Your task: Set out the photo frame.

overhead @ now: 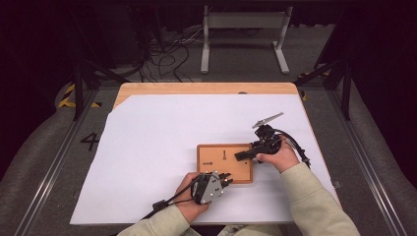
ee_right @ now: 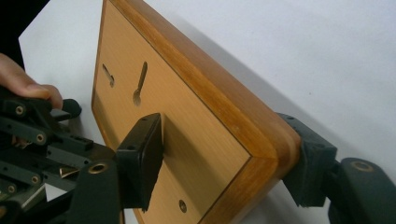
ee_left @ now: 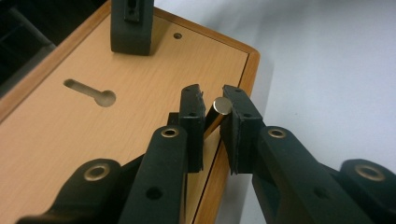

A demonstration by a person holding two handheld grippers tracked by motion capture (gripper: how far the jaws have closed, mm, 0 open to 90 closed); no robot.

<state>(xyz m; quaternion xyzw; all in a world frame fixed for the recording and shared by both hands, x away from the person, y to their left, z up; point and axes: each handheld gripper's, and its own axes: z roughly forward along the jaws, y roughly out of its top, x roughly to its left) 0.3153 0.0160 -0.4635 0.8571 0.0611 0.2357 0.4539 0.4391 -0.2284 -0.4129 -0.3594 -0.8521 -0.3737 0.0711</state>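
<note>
A small wooden board with two keyhole slots lies on the white sheet. My left gripper is at the board's near edge. In the left gripper view a short metal pin stands aslant between the pads of the left gripper, over the corner of the board. My right gripper reaches in from the board's right side. In the right gripper view, the right gripper has one pad on the face of the board and the other against its outer edge.
The white sheet covers most of the wooden table. Beyond the table stand a white metal frame and loose cables on the floor. A person's hand holds the left gripper beside the board.
</note>
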